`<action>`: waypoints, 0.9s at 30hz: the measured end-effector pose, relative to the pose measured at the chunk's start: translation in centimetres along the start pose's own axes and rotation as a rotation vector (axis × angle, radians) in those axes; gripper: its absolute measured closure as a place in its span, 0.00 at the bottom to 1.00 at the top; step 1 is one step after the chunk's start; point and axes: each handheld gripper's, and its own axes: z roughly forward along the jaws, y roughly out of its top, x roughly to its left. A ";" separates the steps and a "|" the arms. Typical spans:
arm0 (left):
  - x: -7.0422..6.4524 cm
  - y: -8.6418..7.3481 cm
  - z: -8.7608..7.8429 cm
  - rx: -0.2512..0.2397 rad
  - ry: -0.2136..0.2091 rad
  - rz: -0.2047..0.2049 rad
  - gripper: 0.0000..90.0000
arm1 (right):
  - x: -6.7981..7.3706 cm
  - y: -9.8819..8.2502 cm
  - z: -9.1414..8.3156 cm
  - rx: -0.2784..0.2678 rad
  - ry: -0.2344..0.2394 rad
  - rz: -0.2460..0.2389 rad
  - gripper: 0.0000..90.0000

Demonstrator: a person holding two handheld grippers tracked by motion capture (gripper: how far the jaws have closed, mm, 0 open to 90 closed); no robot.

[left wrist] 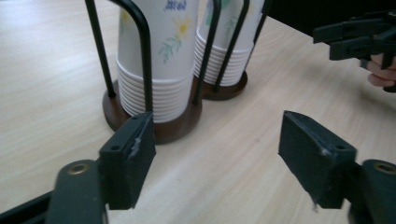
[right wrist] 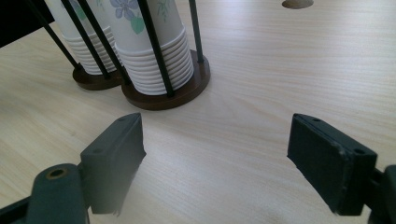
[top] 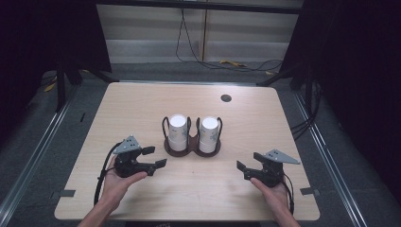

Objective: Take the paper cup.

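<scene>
A dark wooden cup holder (top: 191, 150) with black wire loops stands at the middle of the table. It holds two upside-down stacks of white flowered paper cups, the left stack (top: 178, 132) and the right stack (top: 208, 134). My left gripper (top: 155, 157) rests in a hand at the front left, its jaws pointing toward the holder. It is open with nothing between the jaws (left wrist: 219, 154), and the nearer stack (left wrist: 161, 60) rises just beyond them. My right gripper (top: 248, 163) sits at the front right, also open and empty (right wrist: 219, 158), short of the holder's base (right wrist: 187, 91).
The light wood table (top: 142, 104) has a round cable hole (top: 226, 98) at its back right. Bare wood lies between each gripper and the holder. Cables (top: 198, 56) trail over the floor behind the table, and dark curtains hang on both sides.
</scene>
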 end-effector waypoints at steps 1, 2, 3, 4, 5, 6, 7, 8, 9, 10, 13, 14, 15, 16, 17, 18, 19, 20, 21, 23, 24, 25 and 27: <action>0.0 0.0 0.0 0.000 0.000 0.000 0.36 | 0.0 0.0 0.0 0.003 0.000 -0.003 0.21; 0.0 0.2 0.0 -0.002 0.003 0.007 0.36 | 0.0 0.0 0.1 0.004 0.000 -0.001 0.21; 0.1 0.4 0.0 -0.002 0.003 0.020 0.36 | 0.0 0.0 0.1 0.006 0.003 0.001 0.21; 0.0 0.8 0.1 -0.003 0.005 0.034 0.35 | 0.0 0.0 0.1 0.011 0.000 -0.005 0.21; -0.1 0.9 0.1 -0.002 0.012 0.045 0.35 | 0.0 -0.1 0.2 0.012 0.000 -0.004 0.21; -0.1 1.0 0.1 -0.001 0.013 0.049 0.34 | 0.0 -0.1 0.2 0.012 0.001 -0.002 0.21; -0.1 1.0 0.1 -0.001 0.013 0.049 0.34 | 0.0 -0.1 0.2 0.012 0.002 0.000 0.21; 0.1 1.3 0.3 0.002 0.000 0.033 0.34 | 0.0 -0.1 0.3 0.014 0.003 0.000 0.21; 0.1 1.3 0.3 0.002 0.000 0.033 0.34 | 0.0 -0.1 0.3 0.014 0.003 0.000 0.21; 0.2 1.7 0.3 -0.008 -0.006 0.032 0.35 | -0.1 -0.1 0.3 0.014 0.005 -0.001 0.21; 0.3 2.1 0.2 -0.012 -0.008 0.029 0.36 | 0.0 0.0 0.3 0.012 0.002 -0.001 0.21; 0.3 2.3 0.1 -0.022 -0.004 0.031 0.36 | 0.0 0.0 0.3 0.012 0.003 -0.001 0.21; 0.3 2.8 -0.1 -0.036 -0.004 0.037 0.37 | 0.1 -0.1 0.2 0.014 0.007 -0.007 0.21; 0.3 2.8 -0.1 -0.036 -0.004 0.037 0.38 | 0.1 -0.1 0.2 0.015 0.006 -0.009 0.21; 0.4 3.0 -0.3 -0.046 -0.006 0.038 0.38 | 0.1 -0.1 0.2 0.015 0.006 -0.009 0.21; 0.4 3.3 -0.6 -0.073 -0.028 0.023 0.41 | 0.3 0.0 0.1 0.013 0.012 -0.010 0.21; 0.4 3.3 -0.6 -0.073 -0.028 0.023 0.41 | 0.3 0.0 0.1 0.013 0.012 -0.010 0.21; 0.4 3.4 -0.7 -0.078 -0.025 0.020 0.43 | 0.4 0.0 0.1 0.012 0.012 -0.006 0.21; 0.4 3.6 -0.7 -0.072 -0.004 0.045 0.43 | 0.4 0.1 0.1 0.012 0.012 -0.008 0.21; 0.5 3.8 -0.7 -0.078 -0.011 0.046 0.43 | 0.5 0.2 0.1 0.011 0.011 -0.007 0.22; 0.7 4.1 -0.6 -0.087 -0.011 0.035 0.43 | 0.5 0.2 0.2 0.010 0.009 -0.001 0.22; 0.7 4.1 -0.6 -0.087 -0.011 0.035 0.42 | 0.5 0.2 0.2 0.010 0.009 -0.001 0.22; 0.8 4.5 -0.4 -0.073 -0.008 0.045 0.39 | 0.5 0.2 0.3 0.014 0.006 0.001 0.22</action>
